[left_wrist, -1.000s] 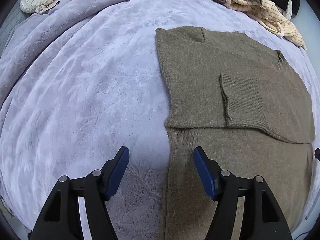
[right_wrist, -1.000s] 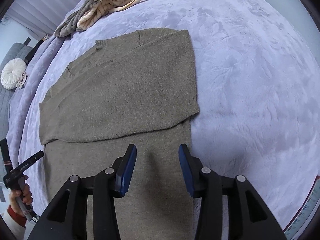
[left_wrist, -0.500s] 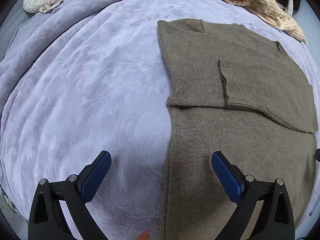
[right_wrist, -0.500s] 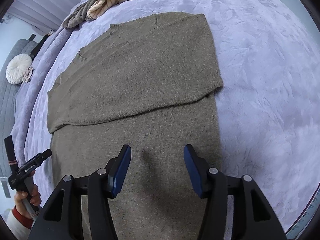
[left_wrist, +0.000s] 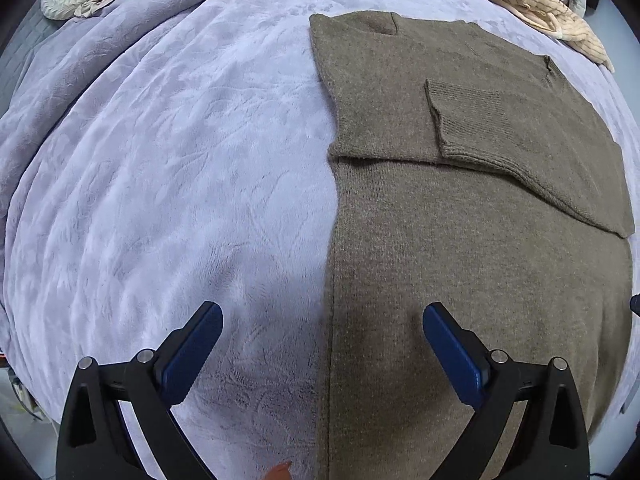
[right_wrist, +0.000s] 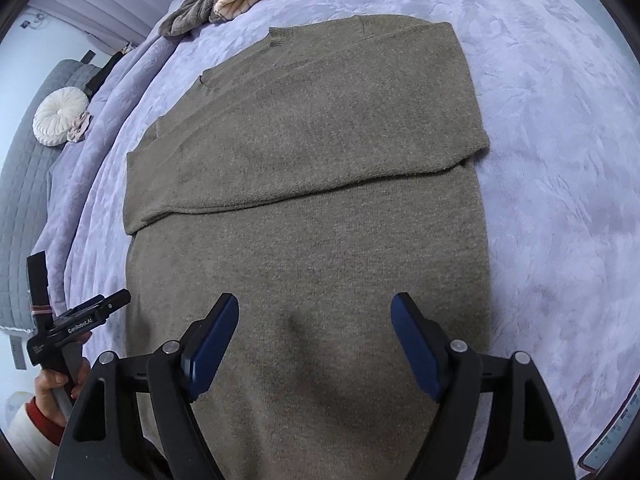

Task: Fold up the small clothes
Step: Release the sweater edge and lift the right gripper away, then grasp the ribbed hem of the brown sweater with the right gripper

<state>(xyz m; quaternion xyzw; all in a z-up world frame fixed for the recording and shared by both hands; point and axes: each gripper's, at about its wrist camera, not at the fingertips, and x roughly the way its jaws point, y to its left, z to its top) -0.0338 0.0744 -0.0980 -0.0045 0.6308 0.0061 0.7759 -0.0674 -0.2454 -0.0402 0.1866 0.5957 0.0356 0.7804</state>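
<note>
Olive-brown knit sweater (left_wrist: 460, 240) lies flat on the lilac blanket, sleeves folded across its upper half

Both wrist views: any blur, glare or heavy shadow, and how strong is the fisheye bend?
Left wrist view: sharp, no glare, soft shadow on the blanket and sweater near the fingers; the bed bulges. Right wrist view: equally sharp, a dark shadow patch on the sweater, black corners.
</note>
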